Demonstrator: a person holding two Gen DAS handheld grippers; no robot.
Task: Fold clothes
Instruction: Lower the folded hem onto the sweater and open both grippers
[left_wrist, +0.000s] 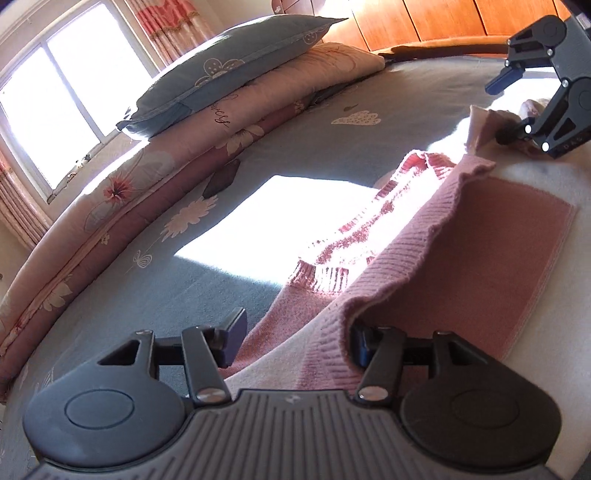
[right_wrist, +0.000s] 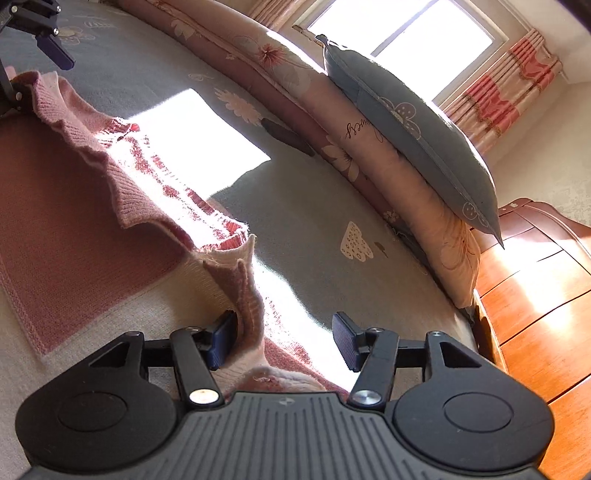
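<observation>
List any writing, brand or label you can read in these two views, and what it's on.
Cursive dark script on the pink floral folded quilt: partly hidden under the grey-blue flower-print pillow; it looks like "…wers", uncertain.
Small embossed mark on the left tool's grey ribbed body: a logo, not legible.
Tiny light letters on the right tool's black arm, seen from the left wrist: too blurred to read.
Pink knitted sweater: no visible label.

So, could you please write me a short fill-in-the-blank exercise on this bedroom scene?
1. The pink knitted sweater lies on a ____.
2. Both the left gripper and the right gripper have their jaws ____.
3. The blue pillow rests on a folded ____.
4. Daylight comes through a ____.

Missing words: bed; open; quilt; window
</observation>
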